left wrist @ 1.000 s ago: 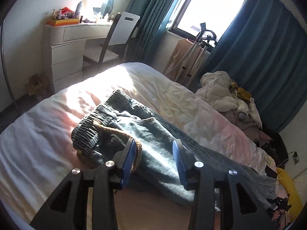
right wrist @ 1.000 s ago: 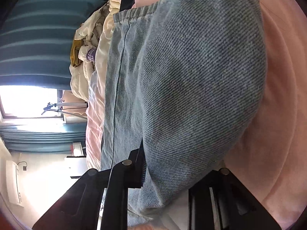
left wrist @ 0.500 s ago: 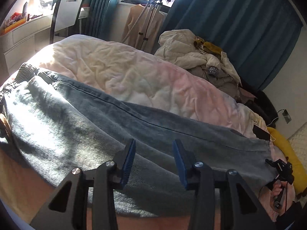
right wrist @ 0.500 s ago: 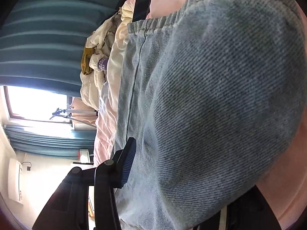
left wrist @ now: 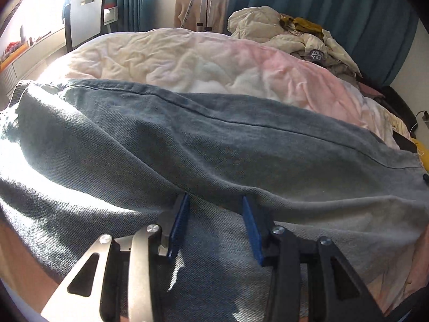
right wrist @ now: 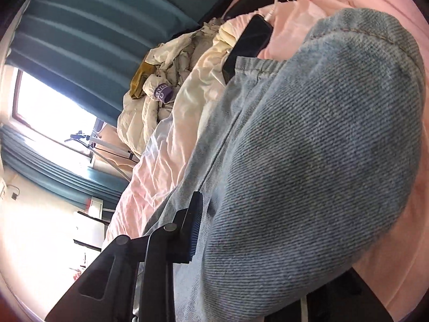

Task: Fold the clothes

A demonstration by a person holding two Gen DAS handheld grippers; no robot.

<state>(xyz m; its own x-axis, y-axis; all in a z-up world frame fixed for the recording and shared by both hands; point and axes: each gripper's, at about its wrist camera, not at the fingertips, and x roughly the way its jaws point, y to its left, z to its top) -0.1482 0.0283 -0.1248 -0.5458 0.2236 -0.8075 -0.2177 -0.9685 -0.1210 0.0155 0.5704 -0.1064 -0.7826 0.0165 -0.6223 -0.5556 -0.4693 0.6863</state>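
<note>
Denim, blue-grey jeans (left wrist: 214, 145), spread lengthwise across pink-and-cream quilted bed (left wrist: 203, 61). Left gripper (left wrist: 215, 220): jaws wide, resting on the denim. Right gripper (right wrist: 241, 244): one finger visible, bulging fabric between; grip cannot be told. Black phone (right wrist: 249, 43) beyond the hem.

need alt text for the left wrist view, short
A long pair of blue-grey denim jeans lies lengthwise across a bed with a rumpled pink and cream duvet, and the left gripper sits open over the near edge of the denim. Behind are a heap of cream clothes and teal curtains.
</note>
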